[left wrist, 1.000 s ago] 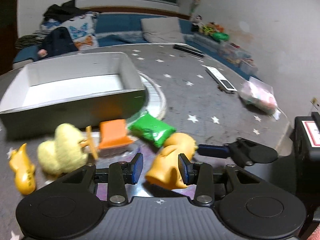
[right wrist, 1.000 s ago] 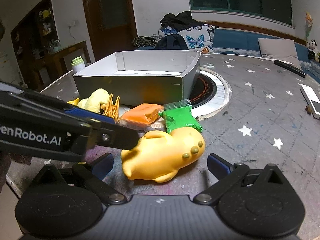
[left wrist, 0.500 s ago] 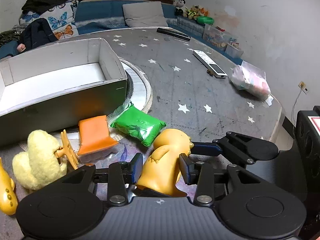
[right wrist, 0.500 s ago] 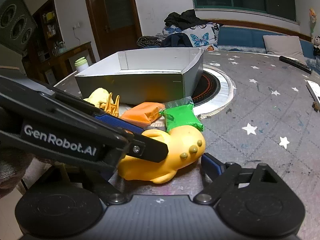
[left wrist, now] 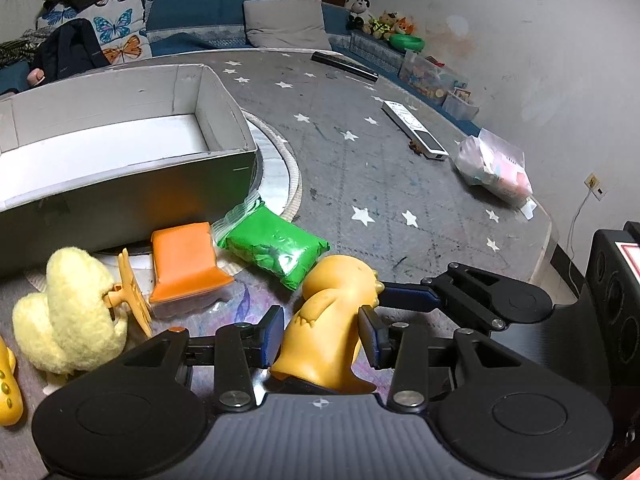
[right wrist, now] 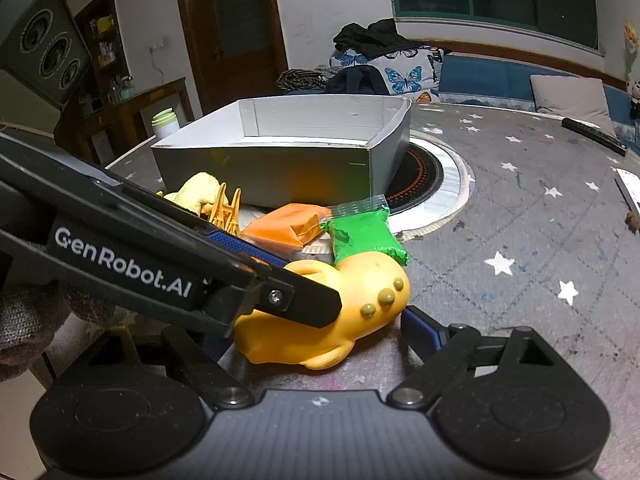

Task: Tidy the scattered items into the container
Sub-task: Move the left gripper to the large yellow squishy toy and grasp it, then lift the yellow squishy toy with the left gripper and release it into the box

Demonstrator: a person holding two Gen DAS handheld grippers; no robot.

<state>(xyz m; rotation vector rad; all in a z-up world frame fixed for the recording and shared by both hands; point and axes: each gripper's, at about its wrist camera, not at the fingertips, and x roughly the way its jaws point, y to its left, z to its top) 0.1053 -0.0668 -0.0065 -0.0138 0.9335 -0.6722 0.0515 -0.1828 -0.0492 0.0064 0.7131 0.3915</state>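
Two blue pads of the left gripper (left wrist: 320, 334) are set against the orange rubber toy (left wrist: 330, 328) lying before the grey box (left wrist: 132, 168), while the right gripper (right wrist: 316, 320) is spread around it; squeeze-out or collision is judged possible.

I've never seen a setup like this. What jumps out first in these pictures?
The orange-yellow rubber toy lies nearest the cameras, between the blue pads of the left hand-held gripper, with the right hand-held gripper spread wide around it. Behind it lie a bright green bag and an orange block, in front of the big white box, which has nothing in the part that shows.
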